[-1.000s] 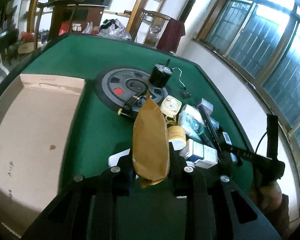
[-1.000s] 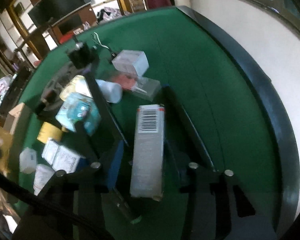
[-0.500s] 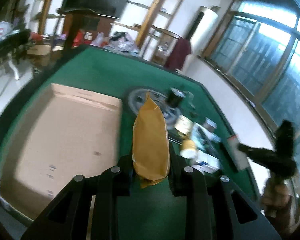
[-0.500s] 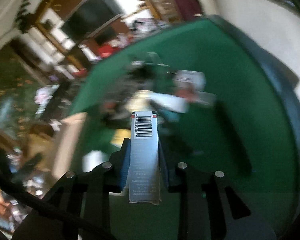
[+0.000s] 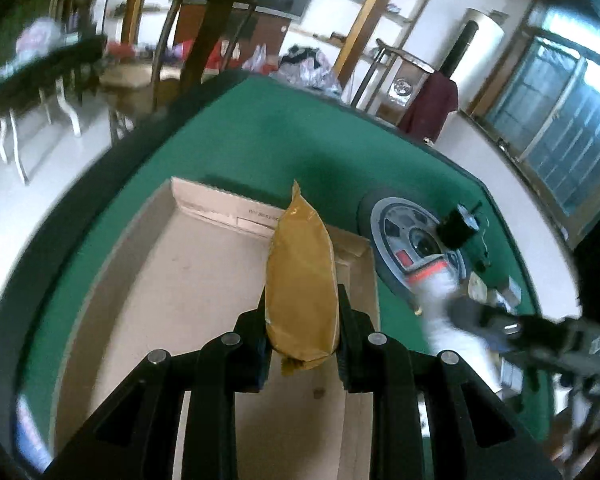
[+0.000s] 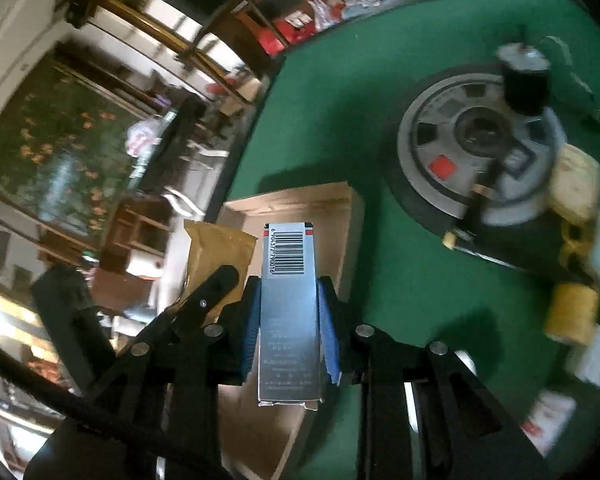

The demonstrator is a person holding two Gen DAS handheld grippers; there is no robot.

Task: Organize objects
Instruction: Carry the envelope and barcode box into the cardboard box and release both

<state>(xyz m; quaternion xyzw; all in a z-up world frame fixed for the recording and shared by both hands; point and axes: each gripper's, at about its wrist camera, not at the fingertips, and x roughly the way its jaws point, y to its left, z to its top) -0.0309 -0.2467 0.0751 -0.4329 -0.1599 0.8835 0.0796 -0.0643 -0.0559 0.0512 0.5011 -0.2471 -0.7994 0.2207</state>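
My left gripper (image 5: 302,312) is shut on a tan padded pouch (image 5: 300,284) and holds it above the open cardboard box (image 5: 188,280) on the green table. My right gripper (image 6: 288,304) is shut on a grey carton with a barcode (image 6: 288,312) and holds it over the same box's near corner (image 6: 340,220). The pouch (image 6: 216,252) and left gripper also show at the left in the right wrist view. The right gripper shows blurred at the right of the left wrist view (image 5: 540,332).
A grey weight plate (image 6: 472,140) with a black motor (image 6: 524,88) on it lies right of the box. A pile of small packs, yellow tape rolls (image 6: 572,312) and white boxes sits beyond it. The table's dark rim (image 5: 80,208) curves left.
Both grippers have swung left from the pile of items to over the cardboard box, each carrying its object. The right gripper lifted the carton off the table.
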